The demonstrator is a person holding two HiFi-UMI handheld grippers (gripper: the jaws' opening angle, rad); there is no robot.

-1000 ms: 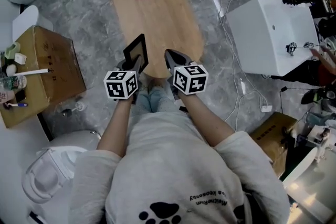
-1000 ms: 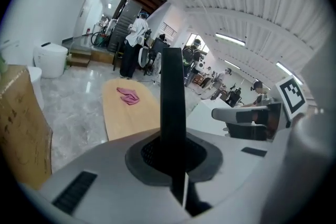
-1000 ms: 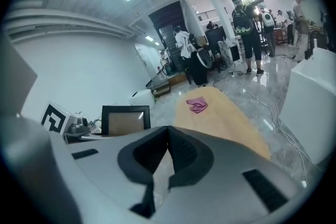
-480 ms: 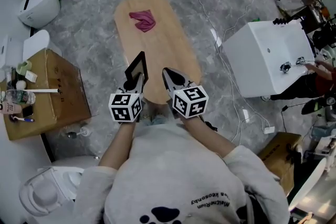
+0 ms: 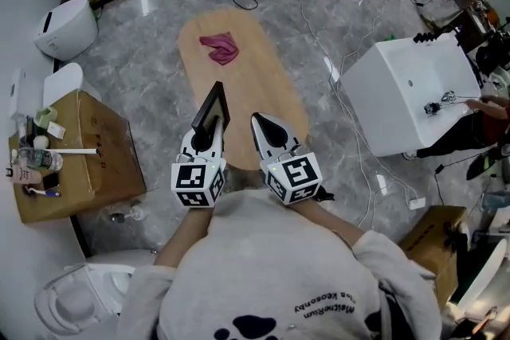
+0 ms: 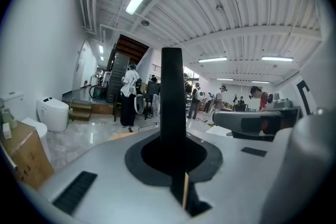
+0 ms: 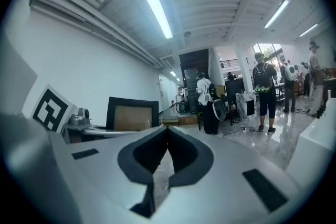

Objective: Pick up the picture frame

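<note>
My left gripper (image 5: pixel 209 126) is shut on the black picture frame (image 5: pixel 213 108), which stands upright in its jaws above the near end of the oval wooden table (image 5: pixel 263 76). In the left gripper view the picture frame (image 6: pixel 172 97) shows edge-on as a dark vertical bar rising from the closed jaws. My right gripper (image 5: pixel 260 124) hovers just right of it, shut with nothing between its fingers. The right gripper view shows the picture frame (image 7: pixel 132 114) at its left, brown backing inside a black border, and the right gripper (image 7: pixel 167 134) with its jaws together.
A pink cloth (image 5: pixel 220 47) lies at the table's far end. A cardboard box (image 5: pixel 76 155) with small items stands left, a white cabinet (image 5: pixel 406 91) right, with cables (image 5: pixel 351 115) on the marble floor. People stand at the back of the room.
Both grippers have risen together, the left one carrying the frame up off the table. The head view has tilted to show more of the room beyond the table.
</note>
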